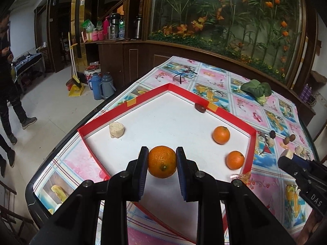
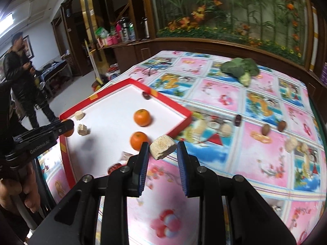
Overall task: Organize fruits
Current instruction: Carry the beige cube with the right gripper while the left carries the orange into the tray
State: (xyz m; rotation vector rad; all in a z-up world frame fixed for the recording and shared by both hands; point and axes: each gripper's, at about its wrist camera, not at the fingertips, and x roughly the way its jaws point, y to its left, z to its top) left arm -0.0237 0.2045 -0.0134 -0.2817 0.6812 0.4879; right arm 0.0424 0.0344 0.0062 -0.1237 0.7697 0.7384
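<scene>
Left gripper fingers clenched on dimpled round orange; right gripper fingers grasping pale rough chunk.

Tray on table, two oranges inside at right, greens behind

My left claw is matt black plastic with ribbed blue pads, and between them the orange shows a glossy, dimpled peel. In my right claw sits a pale chunk with a dry, rough, crumbly-looking face. The tray looks like cardboard: smooth matt white floor, red walls patched with yellow tape. The worktop wears a shiny printed plastic cloth. Behind, the cabinet is dark polished wood.
</scene>
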